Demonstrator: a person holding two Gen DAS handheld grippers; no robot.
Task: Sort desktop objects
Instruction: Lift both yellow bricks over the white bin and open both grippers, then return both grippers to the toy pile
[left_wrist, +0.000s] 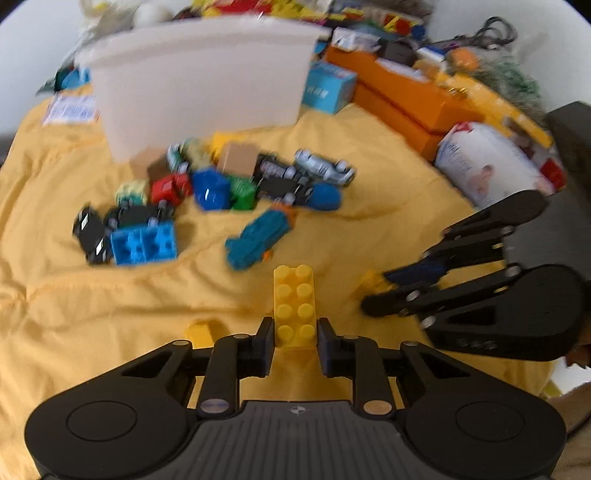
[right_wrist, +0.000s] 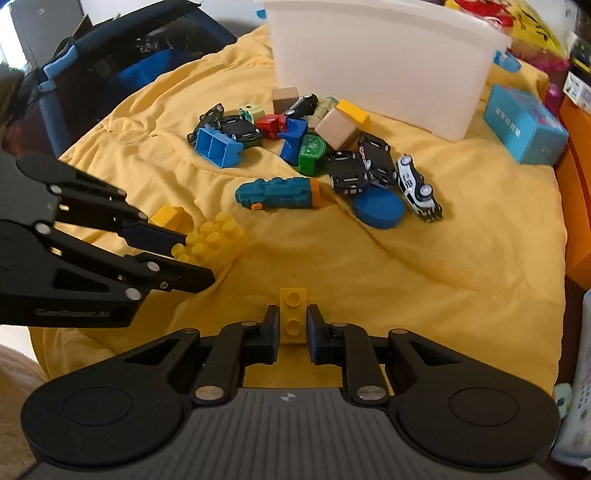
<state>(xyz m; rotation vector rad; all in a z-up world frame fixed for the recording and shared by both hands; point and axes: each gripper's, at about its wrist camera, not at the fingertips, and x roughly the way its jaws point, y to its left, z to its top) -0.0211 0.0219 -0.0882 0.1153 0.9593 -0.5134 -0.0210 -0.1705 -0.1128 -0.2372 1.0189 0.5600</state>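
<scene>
Yellow studded plastic sits between the pads of the left tool (left_wrist: 295, 334) in the left wrist view: a two-by-four yellow brick (left_wrist: 294, 304), its long axis running straight away from the camera, near end clamped, far end free over the yellow cloth (left_wrist: 110, 295). The pads press on both its sides, so this tool grips it. Up and to the left stands the white bin (left_wrist: 199, 85), well apart, beyond the heap of toy cars and blocks (left_wrist: 207, 192). The left hand is probably the nearer of the two to it. This view is blurred, so small things in the heap are hard to name. The right tool (left_wrist: 373, 295) enters from the right edge; something yellow shows at its tips, but its shape is unclear here.

From the right wrist, the right tool (right_wrist: 293, 325) is closed on a narrow yellow two-stud brick (right_wrist: 293, 315), long axis again pointing away, pads tight on either side. The bin (right_wrist: 380, 66) lies ahead and slightly right, past a teal toy locomotive (right_wrist: 277, 192), a blue disc (right_wrist: 378, 208) and a white toy car (right_wrist: 417, 188). At left, the other tool (right_wrist: 192, 254) holds the larger brick (right_wrist: 216, 238) just above the cloth, with a small yellow block (right_wrist: 170, 216) lying just behind it. The bin's inside is hidden from both cameras, and its rim is cut off at the top.
</scene>
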